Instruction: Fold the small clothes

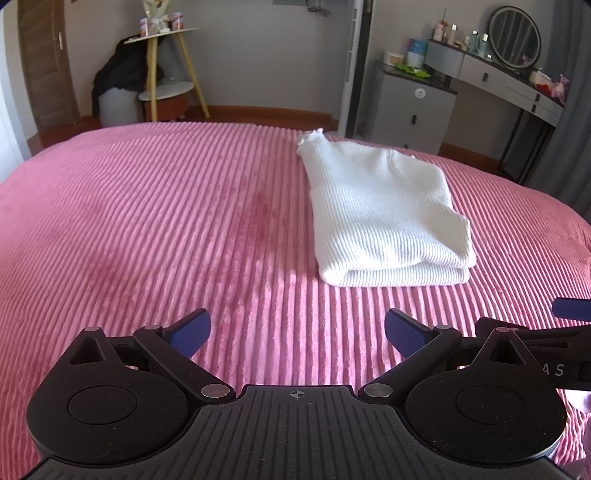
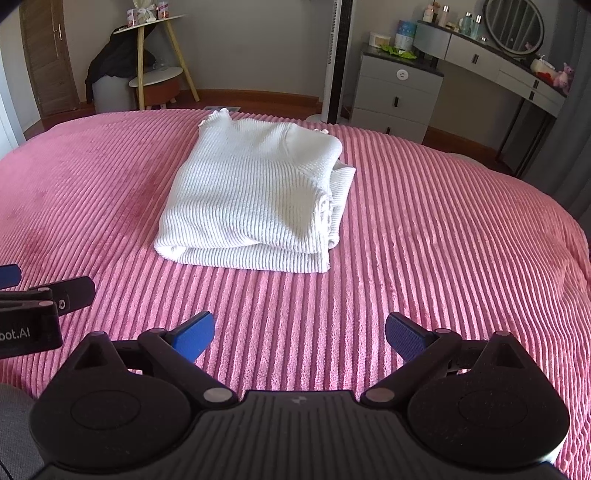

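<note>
Room: bedroom with a grey drawer unit (image 2: 397,94), a vanity desk with a round mirror (image 2: 513,26), a tower fan (image 2: 338,59) and a small wooden side table (image 1: 162,70) along the far wall.
Surface: pink ribbed bedspread (image 2: 424,229) covering the whole bed.
Garment: one white ribbed knit sweater (image 2: 251,195), already folded into a thick stack, its frilled edge at the far end and a doubled fold facing the grippers.
Long axis: runs away from the cameras, toward the foot wall.
Left gripper (image 1: 297,334): blue pads spread wide, nothing between them, hovering low over bare bedspread; the sweater (image 1: 384,214) lies ahead and to its right, well apart.
Right gripper (image 2: 300,334): pads likewise spread wide and empty; the sweater lies ahead and slightly left, apart from the fingertips.
Nearer hand: the right one seems better lined up with the stack.
Count: one garment, two grippers, no other clothes visible on the bed.
Progress: folding looks essentially finished.
</note>
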The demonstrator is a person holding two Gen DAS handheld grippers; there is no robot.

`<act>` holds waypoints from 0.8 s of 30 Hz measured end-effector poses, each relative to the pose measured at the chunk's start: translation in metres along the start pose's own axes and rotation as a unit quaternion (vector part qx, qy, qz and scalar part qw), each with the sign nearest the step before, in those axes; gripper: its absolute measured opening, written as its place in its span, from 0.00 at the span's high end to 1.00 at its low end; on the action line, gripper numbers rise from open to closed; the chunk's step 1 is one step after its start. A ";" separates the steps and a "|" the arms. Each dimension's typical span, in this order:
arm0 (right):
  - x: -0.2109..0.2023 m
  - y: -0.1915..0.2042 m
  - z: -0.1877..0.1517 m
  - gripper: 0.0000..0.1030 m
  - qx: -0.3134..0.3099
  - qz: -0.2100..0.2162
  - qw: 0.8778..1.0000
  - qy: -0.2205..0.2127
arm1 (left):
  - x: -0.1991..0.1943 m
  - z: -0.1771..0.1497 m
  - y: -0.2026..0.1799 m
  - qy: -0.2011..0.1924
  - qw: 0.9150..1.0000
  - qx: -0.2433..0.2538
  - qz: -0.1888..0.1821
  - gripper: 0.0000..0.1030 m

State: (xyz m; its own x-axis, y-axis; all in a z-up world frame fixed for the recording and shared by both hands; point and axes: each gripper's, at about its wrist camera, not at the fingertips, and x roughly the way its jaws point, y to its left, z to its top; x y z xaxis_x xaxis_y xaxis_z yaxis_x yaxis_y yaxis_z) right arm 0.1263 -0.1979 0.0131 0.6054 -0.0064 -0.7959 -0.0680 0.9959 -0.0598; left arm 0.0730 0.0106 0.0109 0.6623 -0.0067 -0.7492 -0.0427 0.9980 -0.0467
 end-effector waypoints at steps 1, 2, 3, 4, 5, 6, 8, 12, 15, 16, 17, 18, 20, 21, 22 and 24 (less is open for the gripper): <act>0.000 0.000 0.000 0.04 0.001 0.000 1.000 0.000 | 0.000 0.000 0.000 0.001 1.000 0.001 0.001 0.00; 0.000 -0.001 0.000 0.04 0.003 0.000 1.000 0.000 | 0.000 0.000 -0.001 0.001 1.000 0.003 0.002 0.00; 0.000 -0.001 0.000 0.04 0.004 0.001 1.000 0.000 | 0.000 0.000 -0.001 0.001 1.000 0.005 0.004 0.00; 0.000 -0.001 0.000 0.04 0.004 0.001 1.000 0.000 | 0.000 0.000 -0.001 0.001 1.000 0.005 0.005 0.00; -0.001 -0.001 -0.001 0.04 0.004 0.001 1.000 0.000 | 0.000 0.000 -0.001 0.001 1.000 0.006 0.005 0.00; -0.001 0.000 -0.001 0.04 0.003 0.001 1.000 0.000 | 0.000 0.000 -0.001 0.001 1.000 0.006 0.005 0.00; -0.001 0.000 -0.001 0.04 0.001 0.000 1.000 -0.001 | 0.000 -0.001 -0.002 0.001 1.000 0.007 0.005 0.00; 0.000 0.000 -0.001 0.04 0.001 0.002 1.000 0.000 | 0.001 -0.001 -0.003 0.002 1.000 0.009 0.005 0.00; 0.000 -0.001 0.000 0.04 0.003 0.002 1.000 -0.001 | 0.001 -0.001 -0.003 0.002 1.000 0.008 0.003 0.00; 0.000 -0.001 0.000 0.04 0.002 0.003 1.000 -0.001 | 0.001 -0.001 -0.003 0.002 1.000 0.007 0.002 0.00; 0.000 -0.001 0.000 0.04 0.003 0.003 1.000 -0.001 | 0.001 -0.001 -0.003 0.002 1.000 0.007 0.000 0.00; 0.000 -0.001 0.000 0.04 0.003 0.003 1.000 -0.001 | 0.001 -0.001 -0.003 0.002 1.000 0.007 -0.002 0.00; 0.000 -0.001 0.000 0.04 0.002 0.004 1.000 -0.002 | 0.001 -0.001 -0.004 0.002 1.000 0.007 -0.004 0.00; 0.000 0.000 0.000 0.04 0.001 0.004 1.000 -0.002 | 0.001 -0.001 -0.004 0.002 1.000 0.007 -0.005 0.00; 0.000 0.000 0.000 0.04 0.000 0.004 1.000 -0.002 | 0.001 -0.001 -0.004 0.002 1.000 0.008 -0.005 0.00; 0.000 0.001 0.000 0.04 -0.001 0.005 1.000 -0.003 | 0.002 -0.001 -0.005 0.002 1.000 0.008 -0.006 0.00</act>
State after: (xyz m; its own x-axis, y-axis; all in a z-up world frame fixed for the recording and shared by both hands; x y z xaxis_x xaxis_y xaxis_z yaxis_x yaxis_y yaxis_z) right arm 0.1259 -0.1974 0.0135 0.6088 0.0048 -0.7933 -0.0758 0.9958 -0.0521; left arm 0.0734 0.0059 0.0092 0.6590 -0.0183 -0.7520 -0.0237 0.9987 -0.0451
